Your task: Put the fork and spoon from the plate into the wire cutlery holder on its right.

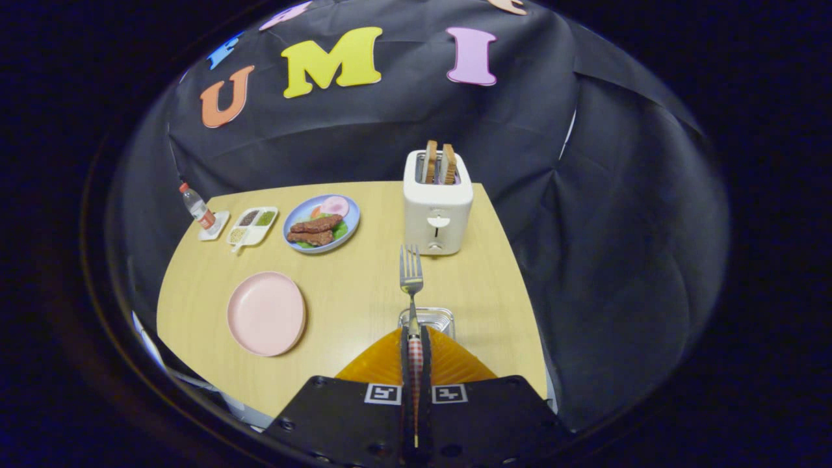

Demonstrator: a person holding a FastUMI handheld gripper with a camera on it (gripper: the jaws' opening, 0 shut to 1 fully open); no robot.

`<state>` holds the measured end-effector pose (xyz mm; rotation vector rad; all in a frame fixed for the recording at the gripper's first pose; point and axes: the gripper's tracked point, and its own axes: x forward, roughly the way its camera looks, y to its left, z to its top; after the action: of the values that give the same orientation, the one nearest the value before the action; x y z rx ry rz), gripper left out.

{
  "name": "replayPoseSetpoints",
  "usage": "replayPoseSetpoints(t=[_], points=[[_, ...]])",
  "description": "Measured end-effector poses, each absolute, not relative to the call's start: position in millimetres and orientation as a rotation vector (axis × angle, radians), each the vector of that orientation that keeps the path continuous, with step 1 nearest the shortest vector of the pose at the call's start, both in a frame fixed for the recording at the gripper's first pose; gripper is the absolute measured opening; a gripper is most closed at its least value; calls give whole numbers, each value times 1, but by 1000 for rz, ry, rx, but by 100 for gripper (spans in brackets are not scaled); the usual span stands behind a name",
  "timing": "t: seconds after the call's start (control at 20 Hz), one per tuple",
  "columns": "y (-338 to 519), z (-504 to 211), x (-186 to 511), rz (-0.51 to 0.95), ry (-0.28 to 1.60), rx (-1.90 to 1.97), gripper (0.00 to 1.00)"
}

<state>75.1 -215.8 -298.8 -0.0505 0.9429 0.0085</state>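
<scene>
My gripper (415, 333) is shut on a metal fork (411, 278) with a chequered handle. The fork points straight ahead, tines toward the toaster, held above the table. Directly under the fork's neck, just ahead of the fingers, sits the wire cutlery holder (437, 318); I see its shiny rim from above. The pink plate (266, 313) lies on the wooden table to the left of the holder and shows a bare surface. Whether a spoon stands in the holder I cannot tell.
A white toaster (437, 211) with two slices of toast stands beyond the fork. A blue plate of food (322, 223), a small divided dish (252, 225) and a bottle (197, 207) sit at the far left. The table (357, 292) ends close to the holder's right.
</scene>
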Motion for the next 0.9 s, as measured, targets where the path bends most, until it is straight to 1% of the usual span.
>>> replayPoseSetpoints(t=[0.25, 0.6, 0.8, 0.85, 0.9], points=[[-230, -322, 48, 52, 1174, -11, 2], [-249, -344, 35, 15, 1445, 15, 2], [-250, -356, 44, -14, 1544, 19, 2], [-250, -359, 44, -24, 1575, 31, 5], [-250, -359, 47, -33, 1600, 48, 5]])
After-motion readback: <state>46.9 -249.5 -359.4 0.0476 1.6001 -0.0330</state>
